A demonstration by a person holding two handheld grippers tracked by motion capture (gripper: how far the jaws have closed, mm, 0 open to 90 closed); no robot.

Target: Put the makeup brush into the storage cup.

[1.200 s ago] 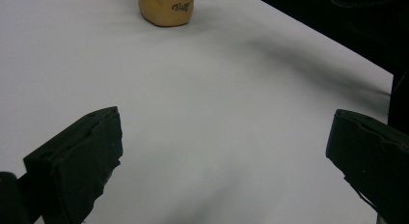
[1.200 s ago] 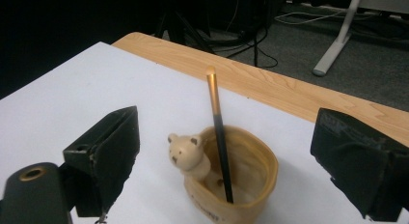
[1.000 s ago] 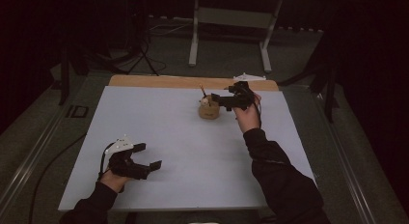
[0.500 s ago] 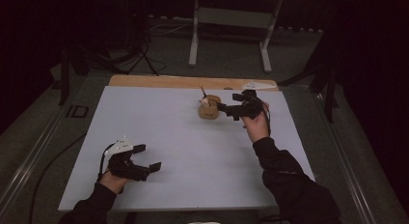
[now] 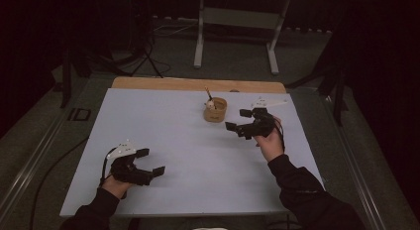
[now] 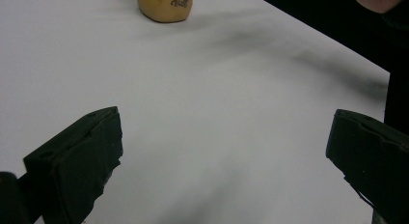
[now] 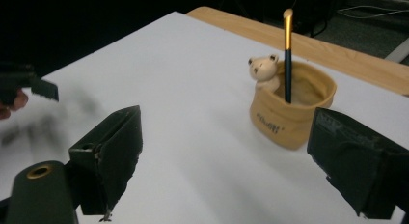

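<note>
I have drawn my right gripper (image 5: 242, 120) back from the small tan fabric pot; a second ago its jaws were right at the pot's side, and now they sit just beside it, apart from it, toward my edge of the white table top (image 5: 163, 116). Nearest me, my left gripper (image 5: 146, 163) has kept its place near the front left of the table, jaws spread wide with nothing between them and only bare white surface under them. Further out, my right gripper's jaws also stand wide apart and hold nothing. Beyond them the tan fabric pot (image 7: 294, 110) stands upright near the far edge, a little cream bear figure (image 7: 263, 69) at its rim and a dark pencil with a gold-coloured upper end (image 7: 287, 55) standing in it. Behind runs the strip of light wood (image 5: 193, 84).
</note>
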